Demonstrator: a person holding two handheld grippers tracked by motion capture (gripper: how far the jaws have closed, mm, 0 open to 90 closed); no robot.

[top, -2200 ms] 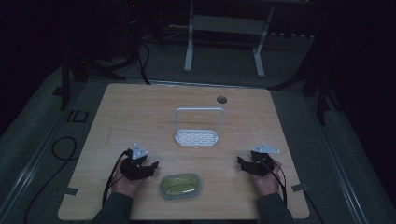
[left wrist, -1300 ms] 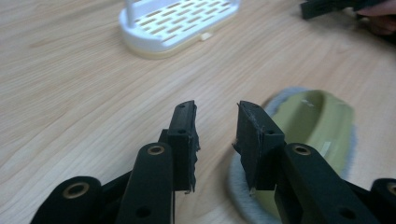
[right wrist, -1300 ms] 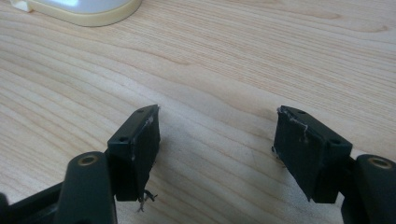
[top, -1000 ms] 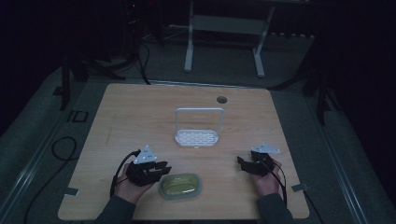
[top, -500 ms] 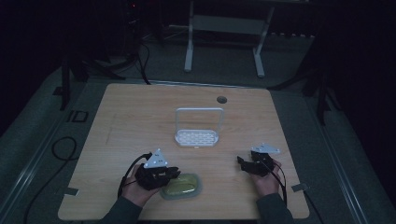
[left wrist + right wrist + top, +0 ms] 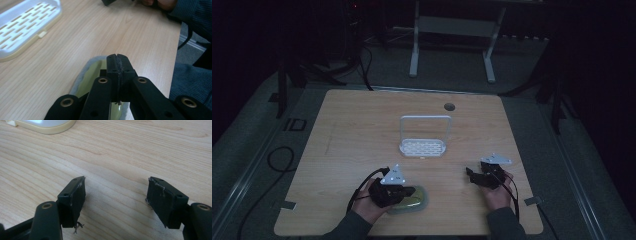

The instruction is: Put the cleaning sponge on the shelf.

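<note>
My left claw [image 6: 408, 191] sits pinched tight with nothing between its jaws, over the green sponge [image 6: 412, 201] at the table's [image 6: 362, 130] near edge. Right claw [image 6: 475, 176] gapes wide, holding nothing. Next, I reckon: open, grip the sponge. Rack [image 6: 423, 147] waits beyond.

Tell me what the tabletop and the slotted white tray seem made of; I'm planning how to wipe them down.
The tabletop looks like light wood or wood-look laminate, matte: printed-looking grain lines run across it. The slotted white tray looks like moulded plastic, smooth and slightly glossy, with even slots and a cream lower rim.
</note>
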